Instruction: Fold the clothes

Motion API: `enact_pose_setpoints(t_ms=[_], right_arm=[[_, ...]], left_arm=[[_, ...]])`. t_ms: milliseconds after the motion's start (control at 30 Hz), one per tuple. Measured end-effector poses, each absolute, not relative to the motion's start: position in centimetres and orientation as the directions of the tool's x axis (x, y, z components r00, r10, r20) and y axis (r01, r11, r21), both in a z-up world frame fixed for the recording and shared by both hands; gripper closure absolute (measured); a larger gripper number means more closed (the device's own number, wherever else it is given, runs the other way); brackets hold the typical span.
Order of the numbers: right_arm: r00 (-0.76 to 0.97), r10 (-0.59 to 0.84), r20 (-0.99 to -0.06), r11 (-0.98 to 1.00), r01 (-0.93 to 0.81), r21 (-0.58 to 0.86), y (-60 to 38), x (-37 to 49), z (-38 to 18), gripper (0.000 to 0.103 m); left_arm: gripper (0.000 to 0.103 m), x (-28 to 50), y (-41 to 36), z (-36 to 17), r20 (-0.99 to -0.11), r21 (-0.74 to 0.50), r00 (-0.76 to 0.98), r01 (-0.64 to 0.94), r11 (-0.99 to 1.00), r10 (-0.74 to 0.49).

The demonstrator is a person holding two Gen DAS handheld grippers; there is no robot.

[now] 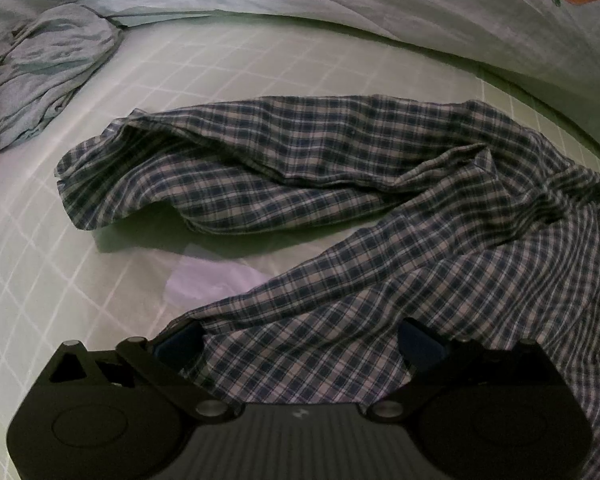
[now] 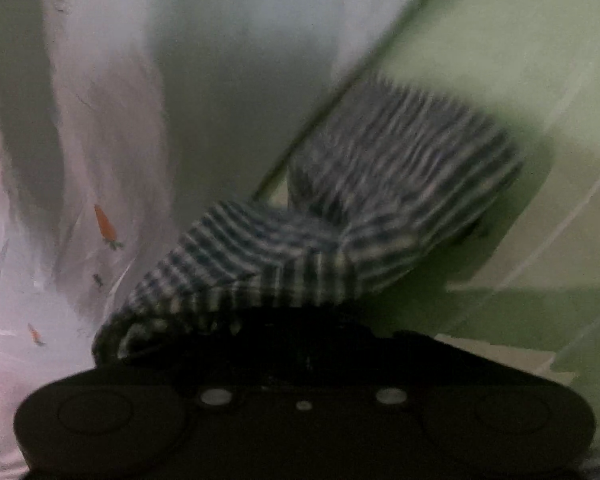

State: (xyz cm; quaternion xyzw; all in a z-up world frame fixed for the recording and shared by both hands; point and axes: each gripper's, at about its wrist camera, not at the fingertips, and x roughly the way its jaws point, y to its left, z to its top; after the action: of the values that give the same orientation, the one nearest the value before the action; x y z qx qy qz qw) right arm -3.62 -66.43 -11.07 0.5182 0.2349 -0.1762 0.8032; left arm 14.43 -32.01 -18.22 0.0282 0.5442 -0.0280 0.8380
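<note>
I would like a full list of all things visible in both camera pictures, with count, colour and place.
checked shirt: one, dark blue and white, spread crumpled across the middle of the bed sheet
grey garment: one, light grey, bunched at far left
bed sheet: one, pale with white grid lines, under the clothes
quilt: one, pale with carrot prints, along the far edge
left gripper: one, black, open, shirt cloth between fingers
right gripper: one, black, fingers hidden under blurred shirt cloth

Left tongs (image 1: 300,340) spread wide and low, right tongs (image 2: 300,320) closed, fingers hidden
</note>
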Motion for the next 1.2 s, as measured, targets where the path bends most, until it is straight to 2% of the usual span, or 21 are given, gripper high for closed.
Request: enact_pose_setpoints(t_ms=[233, 367, 533, 567, 600, 667, 733, 800, 833, 933, 1000, 1133, 1200], right_arm=[[0.783, -0.348, -0.515, 0.494, 0.620, 0.609, -69.0, -10.5, -3.8, 0.101], [0.718, -0.566, -0.404, 0.578, 0.696, 0.427, -69.4, -12.8, 2.7, 0.103], [0.561, -0.764, -0.319, 0.562, 0.821, 0.098, -67.9, -15.3, 5.4, 0.103], [0.533, -0.789, -0.306, 0.548, 0.835, 0.042, -67.8, -15.7, 5.7, 0.102], [0.521, -0.771, -0.365, 0.548, 0.836, 0.037, -68.5, -15.7, 4.7, 0.102], [0.480, -0.729, -0.487, 0.515, 0.854, 0.070, -70.3, -16.0, 2.1, 0.099], [0.464, -0.666, -0.584, 0.476, 0.867, 0.145, -71.5, -16.7, -0.1, 0.090], [0.435, -0.636, -0.637, 0.429, 0.886, 0.177, -72.0, -17.8, -2.1, 0.063], [0.423, -0.625, -0.657, 0.413, 0.892, 0.181, -72.1, -18.2, -2.9, 0.061], [0.421, -0.587, -0.691, 0.338, 0.904, 0.264, -73.0, -19.5, -4.9, 0.057], [0.459, -0.558, -0.691, 0.236, 0.887, 0.398, -73.7, -21.2, -6.4, 0.048], [0.558, -0.502, -0.661, 0.055, 0.783, 0.620, -76.5, -23.2, -9.8, 0.042], [0.591, -0.489, -0.642, 0.024, 0.744, 0.668, -77.4, -23.1, -10.6, 0.039]], left_arm=[[0.000, 14.5, -31.9, -18.3, -0.911, 0.017, 0.411, 0.088, 0.996, -0.021], [0.000, 14.8, -31.8, -18.3, -0.913, 0.017, 0.408, 0.092, 0.996, -0.022], [0.000, 15.0, -31.8, -18.3, -0.914, 0.017, 0.404, 0.095, 0.995, -0.023], [0.000, 15.0, -31.8, -18.3, -0.914, 0.017, 0.404, 0.094, 0.995, -0.023], [0.000, 14.9, -31.9, -18.3, -0.914, 0.017, 0.404, 0.094, 0.995, -0.022], [0.000, 15.0, -31.9, -18.3, -0.916, 0.017, 0.401, 0.093, 0.996, -0.022], [0.000, 15.2, -31.9, -18.3, -0.918, 0.017, 0.396, 0.093, 0.996, -0.021], [0.000, 15.3, -31.9, -18.3, -0.920, 0.017, 0.391, 0.093, 0.996, -0.021], [0.000, 15.3, -31.9, -18.3, -0.920, 0.017, 0.391, 0.092, 0.996, -0.021], [0.000, 15.2, -31.7, -18.2, -0.921, 0.017, 0.389, 0.102, 0.995, -0.024], [0.000, 15.1, -31.7, -18.3, -0.922, 0.017, 0.387, 0.104, 0.994, -0.024], [0.000, 15.3, -31.7, -18.3, -0.926, 0.017, 0.378, 0.101, 0.995, -0.023], [0.000, 15.3, -31.7, -18.3, -0.927, 0.017, 0.375, 0.100, 0.995, -0.022]])
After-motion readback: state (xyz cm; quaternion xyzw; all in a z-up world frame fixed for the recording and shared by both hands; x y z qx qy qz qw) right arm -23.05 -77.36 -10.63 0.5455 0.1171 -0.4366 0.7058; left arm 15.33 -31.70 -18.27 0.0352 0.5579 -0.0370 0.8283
